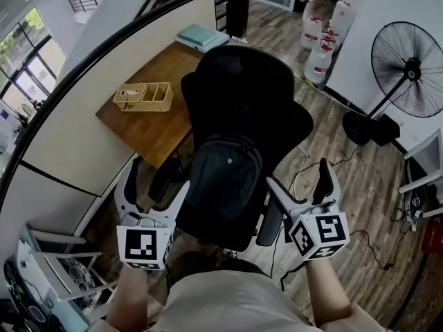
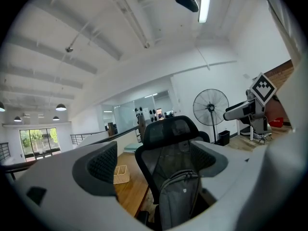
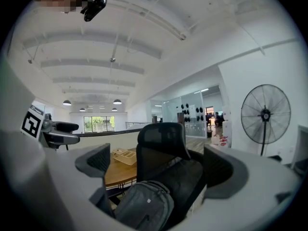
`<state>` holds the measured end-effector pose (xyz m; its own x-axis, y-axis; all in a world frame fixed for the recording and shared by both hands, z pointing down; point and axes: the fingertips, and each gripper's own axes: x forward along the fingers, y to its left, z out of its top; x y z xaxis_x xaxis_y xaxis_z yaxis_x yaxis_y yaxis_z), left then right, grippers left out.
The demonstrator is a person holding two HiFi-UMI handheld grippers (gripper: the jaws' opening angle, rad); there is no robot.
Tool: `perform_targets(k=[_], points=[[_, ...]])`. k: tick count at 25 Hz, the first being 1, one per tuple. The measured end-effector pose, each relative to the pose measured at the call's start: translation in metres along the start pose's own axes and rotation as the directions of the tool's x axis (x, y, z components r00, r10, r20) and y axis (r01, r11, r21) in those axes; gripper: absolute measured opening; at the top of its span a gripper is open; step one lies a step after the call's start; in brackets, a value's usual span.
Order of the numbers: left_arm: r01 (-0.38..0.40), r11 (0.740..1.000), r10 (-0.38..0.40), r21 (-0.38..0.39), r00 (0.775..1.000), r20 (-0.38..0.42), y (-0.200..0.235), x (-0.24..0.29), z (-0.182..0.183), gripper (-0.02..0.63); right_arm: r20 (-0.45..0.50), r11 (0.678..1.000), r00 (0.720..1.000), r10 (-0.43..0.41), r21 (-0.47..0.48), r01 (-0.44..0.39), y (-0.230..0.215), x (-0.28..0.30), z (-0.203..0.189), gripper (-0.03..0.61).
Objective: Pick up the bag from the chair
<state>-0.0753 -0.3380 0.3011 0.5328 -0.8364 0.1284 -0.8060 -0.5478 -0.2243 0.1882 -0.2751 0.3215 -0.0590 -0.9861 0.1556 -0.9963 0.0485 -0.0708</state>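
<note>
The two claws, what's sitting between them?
Head view: the dark grey fabric backpack on the black mesh office chair sits between left claw and right claw.

1 bag point(image 1: 223, 175), 1 chair point(image 1: 242, 88), 2 hand-held grippers point(image 1: 158, 178) point(image 1: 299, 175).

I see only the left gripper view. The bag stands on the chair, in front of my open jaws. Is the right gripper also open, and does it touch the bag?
Observer: The right gripper is open; in its own view the bag sits low between the jaws, untouched.
Operator: Is anything on the floor beyond the chair?
Observer: Yes. In the head view, white bottles stand there, near the fan.
</note>
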Motion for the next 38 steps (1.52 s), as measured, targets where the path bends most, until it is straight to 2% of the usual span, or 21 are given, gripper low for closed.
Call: perform_targets(k=[8, 13, 22, 26, 32, 38], points=[[0.124, 0.992, -0.123, -0.007, 0.992, 0.035, 0.020, 0.044, -0.001, 0.453, 0.012, 0.996, 0.996, -0.093, -0.001, 0.093, 0.013, 0.016, 0.009, 0.599], [0.257, 0.966, -0.258, 0.027, 0.965, 0.048, 0.038, 0.064, 0.002, 0.453, 0.017, 0.983, 0.983, -0.183, 0.005, 0.183, 0.033, 0.027, 0.015, 0.598], [0.378, 0.925, -0.379, 0.034, 0.924, 0.050, 0.077, 0.087, -0.017, 0.453, 0.003, 0.944, 0.944, -0.329, 0.009, 0.329, 0.066, 0.037, 0.011, 0.599], [0.405, 0.913, -0.407, 0.040, 0.912, 0.049, 0.076, 0.094, -0.025, 0.453, -0.013, 0.943, 0.943, -0.333, 0.021, 0.334, 0.074, 0.036, 0.000, 0.598], [0.397, 0.918, -0.397, 0.021, 0.918, 0.020, 0.074, 0.109, -0.036, 0.453, -0.043, 0.950, 0.949, -0.311, 0.020, 0.312, 0.063, 0.045, -0.011, 0.598], [0.407, 0.913, -0.407, 0.007, 0.912, 0.056, 0.065, 0.125, -0.037, 0.453, -0.085, 0.959, 0.955, -0.283, 0.012, 0.285, 0.044, 0.060, -0.027, 0.598]])
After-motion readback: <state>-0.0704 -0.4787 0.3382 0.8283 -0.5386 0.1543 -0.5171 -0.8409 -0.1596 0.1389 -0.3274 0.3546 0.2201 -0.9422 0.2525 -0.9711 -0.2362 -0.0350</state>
